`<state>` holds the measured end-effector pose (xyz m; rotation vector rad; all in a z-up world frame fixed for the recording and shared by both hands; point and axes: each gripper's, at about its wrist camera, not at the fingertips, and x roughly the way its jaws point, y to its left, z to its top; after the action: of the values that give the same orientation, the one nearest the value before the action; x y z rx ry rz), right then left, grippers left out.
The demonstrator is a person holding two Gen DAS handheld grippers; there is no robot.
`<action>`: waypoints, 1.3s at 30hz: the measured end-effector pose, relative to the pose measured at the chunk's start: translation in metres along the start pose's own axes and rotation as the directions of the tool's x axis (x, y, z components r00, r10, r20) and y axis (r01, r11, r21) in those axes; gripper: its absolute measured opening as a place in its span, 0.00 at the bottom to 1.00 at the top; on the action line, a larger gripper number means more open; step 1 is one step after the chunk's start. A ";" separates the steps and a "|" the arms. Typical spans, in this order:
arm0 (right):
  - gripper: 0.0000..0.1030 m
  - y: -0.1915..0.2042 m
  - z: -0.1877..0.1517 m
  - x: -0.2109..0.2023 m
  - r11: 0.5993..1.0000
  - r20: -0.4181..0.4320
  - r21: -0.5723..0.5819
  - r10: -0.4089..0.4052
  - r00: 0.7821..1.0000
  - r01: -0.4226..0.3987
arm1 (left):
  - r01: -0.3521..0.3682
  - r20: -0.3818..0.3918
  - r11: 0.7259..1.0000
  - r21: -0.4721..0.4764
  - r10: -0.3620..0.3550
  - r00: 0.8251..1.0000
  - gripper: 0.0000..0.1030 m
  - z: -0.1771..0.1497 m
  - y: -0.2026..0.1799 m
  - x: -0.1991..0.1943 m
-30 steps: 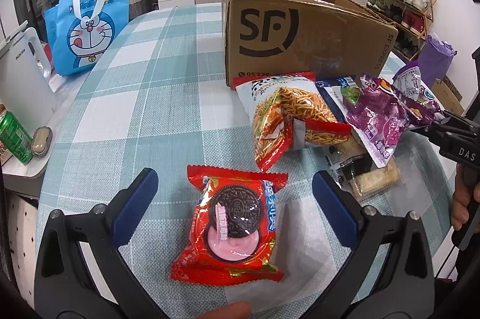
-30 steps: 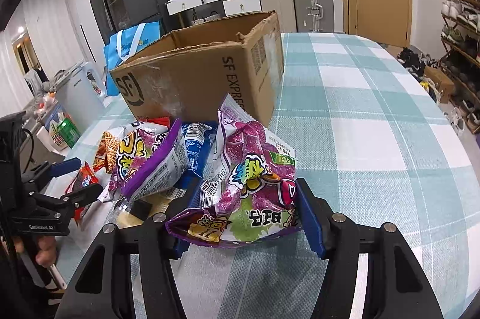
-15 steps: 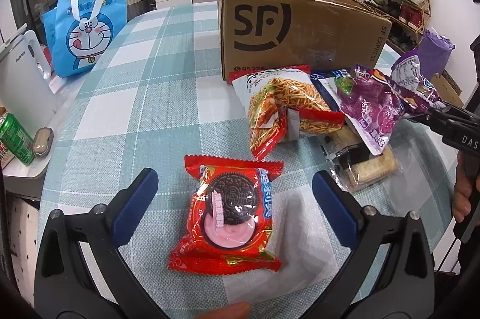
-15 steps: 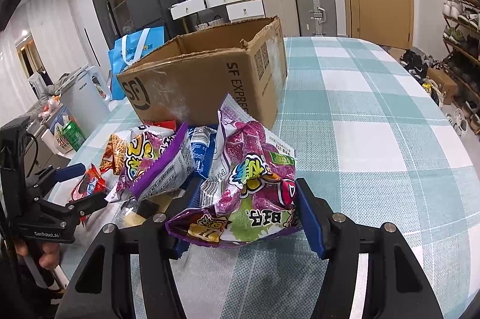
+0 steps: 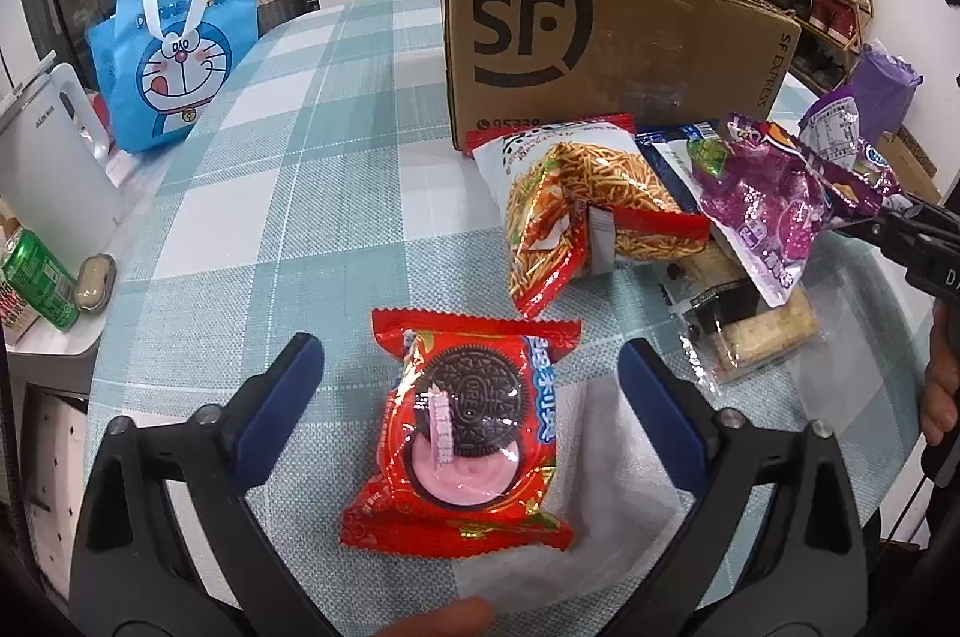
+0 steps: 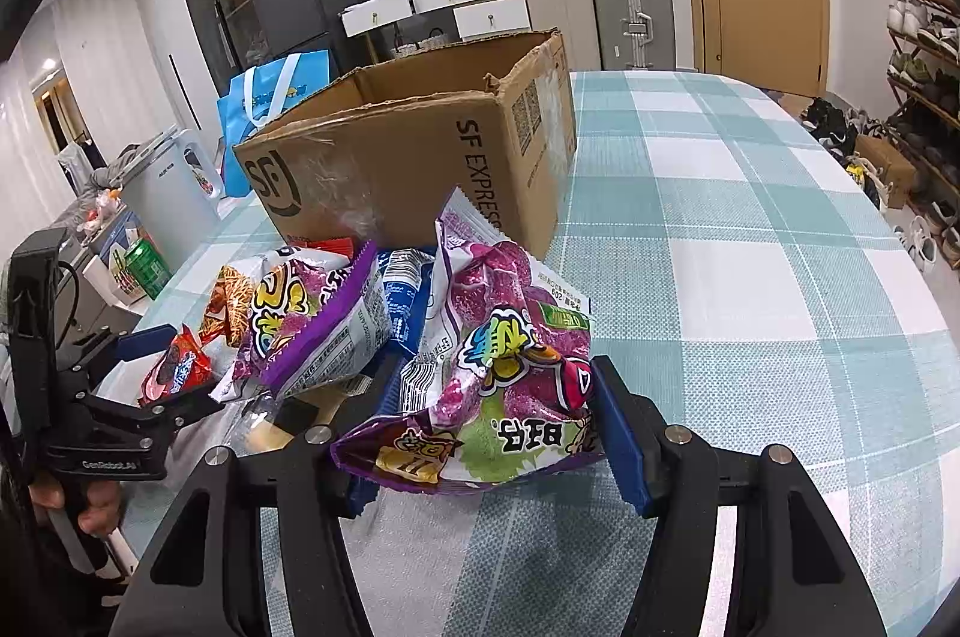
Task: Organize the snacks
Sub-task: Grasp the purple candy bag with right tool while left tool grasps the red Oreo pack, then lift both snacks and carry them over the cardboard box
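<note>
Left fingers (image 5: 471, 385) spread, closing around cookie pack (image 5: 465, 433); right fingers (image 6: 492, 433) pinching purple bag (image 6: 510, 373), checked tablecloth (image 6: 750, 229)

Left wrist cam sits just behind the left claw (image 5: 471, 388), tilted down at the tabletop (image 5: 288, 193), close over a red cookie pack (image 5: 465, 433), facing the cardboard box (image 5: 600, 55). Right wrist cam sits behind the right claw (image 6: 489, 427), also angled down, hard up against a purple snack bag (image 6: 510, 373). Both views share the box (image 6: 420, 157), the snack pile, the blue tote bag (image 5: 174, 49) and each other's claw.
</note>
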<state>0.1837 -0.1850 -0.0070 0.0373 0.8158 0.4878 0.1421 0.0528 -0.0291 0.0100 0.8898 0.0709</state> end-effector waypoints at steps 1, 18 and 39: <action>0.60 0.000 0.000 0.000 1.000 0.000 -0.001 0.000 1.000 0.000 | 0.006 -0.009 1.000 0.004 -0.006 1.000 0.88 0.000 0.000 0.001; 0.60 0.001 0.000 -0.001 1.000 0.005 -0.006 -0.002 1.000 0.002 | 0.049 0.031 0.996 0.073 -0.051 0.998 0.49 -0.002 -0.010 -0.004; 0.60 0.001 0.002 -0.011 1.000 0.063 0.001 0.004 0.998 -0.004 | 0.089 0.142 0.995 0.052 -0.095 0.985 0.40 -0.008 -0.008 -0.037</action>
<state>0.1779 -0.1884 0.0026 0.0550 0.7540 0.4872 0.1131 0.0423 -0.0054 0.0159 0.7460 -0.0359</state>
